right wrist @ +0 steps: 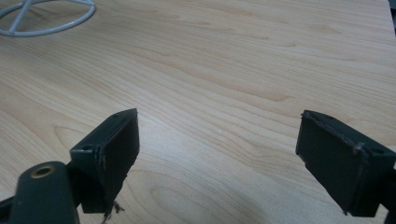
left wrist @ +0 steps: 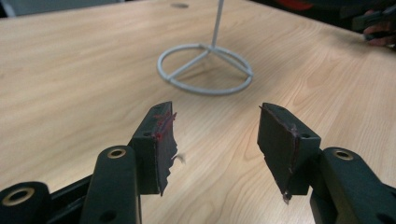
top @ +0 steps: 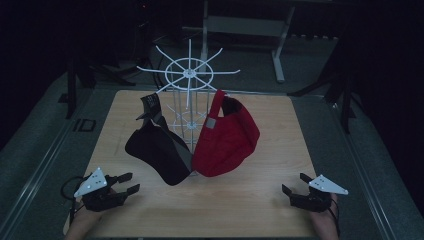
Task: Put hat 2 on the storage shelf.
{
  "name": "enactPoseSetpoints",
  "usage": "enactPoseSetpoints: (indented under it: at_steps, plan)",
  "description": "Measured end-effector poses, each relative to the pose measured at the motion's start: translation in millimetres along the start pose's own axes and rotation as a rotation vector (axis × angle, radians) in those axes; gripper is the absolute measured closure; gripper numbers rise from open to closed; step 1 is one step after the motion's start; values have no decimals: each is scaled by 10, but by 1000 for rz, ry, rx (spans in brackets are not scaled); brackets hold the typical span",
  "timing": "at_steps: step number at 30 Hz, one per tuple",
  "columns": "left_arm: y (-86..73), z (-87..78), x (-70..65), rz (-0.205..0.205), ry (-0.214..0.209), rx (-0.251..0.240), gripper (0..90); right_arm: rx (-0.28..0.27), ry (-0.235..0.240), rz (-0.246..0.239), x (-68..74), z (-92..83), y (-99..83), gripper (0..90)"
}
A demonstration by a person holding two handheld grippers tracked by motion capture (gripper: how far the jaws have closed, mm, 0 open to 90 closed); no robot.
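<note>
On the wooden table (top: 260, 200), the left gripper (top: 128, 182) sits at seven o'clock and the right gripper (top: 292, 184) at five — both released, nothing between their jaws. The black cap (top: 157, 150) and red cap (top: 227, 140) hang side by side on the white wire rack (top: 189, 75) at twelve; well apart from both grippers.

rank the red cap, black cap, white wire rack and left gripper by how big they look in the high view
1. white wire rack, widest and tallest
2. red cap
3. black cap, close to the red one, so that order is unsure
4. left gripper, smallest though nearest the camera
</note>
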State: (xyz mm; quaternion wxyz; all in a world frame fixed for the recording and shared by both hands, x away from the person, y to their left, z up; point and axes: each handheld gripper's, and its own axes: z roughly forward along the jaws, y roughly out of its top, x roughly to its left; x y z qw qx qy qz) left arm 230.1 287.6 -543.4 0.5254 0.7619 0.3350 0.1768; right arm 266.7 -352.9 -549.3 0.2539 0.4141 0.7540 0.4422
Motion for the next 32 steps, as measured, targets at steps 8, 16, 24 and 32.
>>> enactPoseSetpoints:
  at_steps: [8, 16, 24, 32]
  plan:
    - [-78, -42, -12, -30, 78, 0, 457, -2, -2, 5, 0, 1, -7, 134]
    - [-128, -122, -30, -101, 177, -15, 438, -8, -1, 8, -6, 1, -12, 134]
    - [-155, -112, -159, -112, 202, -12, 439, -3, -19, -1, -2, 4, -18, 134]
    - [-166, -88, -177, -112, 193, -7, 440, -1, -23, -7, 3, 9, -24, 134]
